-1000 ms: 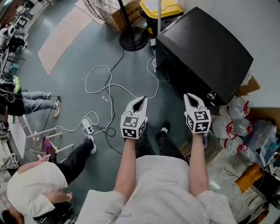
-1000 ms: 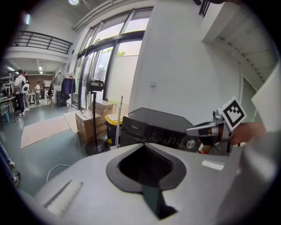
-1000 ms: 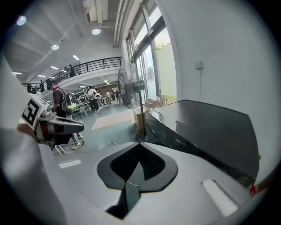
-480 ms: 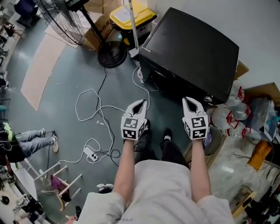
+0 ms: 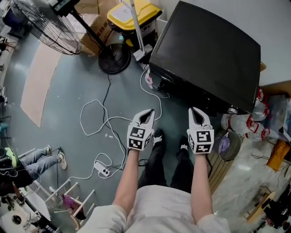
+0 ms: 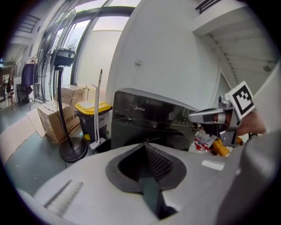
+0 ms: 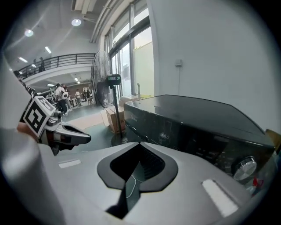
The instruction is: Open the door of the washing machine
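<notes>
One black washing machine [image 5: 207, 54] | two grippers: left gripper [image 5: 149, 112], right gripper [image 5: 193, 111] | machine ahead of both jaws, not touching | both jaws closed, empty

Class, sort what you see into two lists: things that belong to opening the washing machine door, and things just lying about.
Belongs to the job: washing machine, left gripper, right gripper.
Lying about: standing fan, yellow-lidded bin, cardboard box, power strip, plastic bags.
</notes>
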`<state>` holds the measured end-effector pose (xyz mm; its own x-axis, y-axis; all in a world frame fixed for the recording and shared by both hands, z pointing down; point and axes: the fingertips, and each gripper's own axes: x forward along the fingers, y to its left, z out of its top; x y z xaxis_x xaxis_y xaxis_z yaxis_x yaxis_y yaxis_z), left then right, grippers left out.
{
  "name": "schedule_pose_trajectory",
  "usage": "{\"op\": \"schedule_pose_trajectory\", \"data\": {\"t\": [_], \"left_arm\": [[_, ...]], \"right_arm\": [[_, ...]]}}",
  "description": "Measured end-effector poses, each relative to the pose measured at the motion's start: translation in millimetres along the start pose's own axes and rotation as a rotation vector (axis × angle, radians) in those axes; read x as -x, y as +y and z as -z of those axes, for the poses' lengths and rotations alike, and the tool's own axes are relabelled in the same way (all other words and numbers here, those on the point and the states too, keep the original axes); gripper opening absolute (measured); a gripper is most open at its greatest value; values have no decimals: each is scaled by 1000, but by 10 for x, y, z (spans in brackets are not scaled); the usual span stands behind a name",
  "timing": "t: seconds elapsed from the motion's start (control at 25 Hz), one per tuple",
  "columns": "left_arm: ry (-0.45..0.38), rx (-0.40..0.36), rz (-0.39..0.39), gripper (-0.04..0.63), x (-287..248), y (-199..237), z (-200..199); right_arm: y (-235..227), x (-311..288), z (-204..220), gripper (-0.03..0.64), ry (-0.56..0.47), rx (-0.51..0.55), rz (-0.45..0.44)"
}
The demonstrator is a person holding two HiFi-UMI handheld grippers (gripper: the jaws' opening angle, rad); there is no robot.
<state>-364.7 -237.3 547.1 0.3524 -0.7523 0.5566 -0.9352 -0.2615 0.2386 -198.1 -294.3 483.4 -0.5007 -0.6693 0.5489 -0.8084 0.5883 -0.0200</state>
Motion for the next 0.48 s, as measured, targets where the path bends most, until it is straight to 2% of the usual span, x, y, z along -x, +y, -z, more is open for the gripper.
{"op": "schedule_pose_trajectory", "data": {"t": [0.24,0.36,0.48], "left_arm": [[25,-15,37,55,-481,282,262],[51,-14,86,55,-724,307,363],[81,-87,129,55,-928,337,453]], "right_arm": [[-57,-363,214,2,81,194,27],[-101,-511,357,2,150,337,1],[-151,-654,498,2,212,499,-13]]}}
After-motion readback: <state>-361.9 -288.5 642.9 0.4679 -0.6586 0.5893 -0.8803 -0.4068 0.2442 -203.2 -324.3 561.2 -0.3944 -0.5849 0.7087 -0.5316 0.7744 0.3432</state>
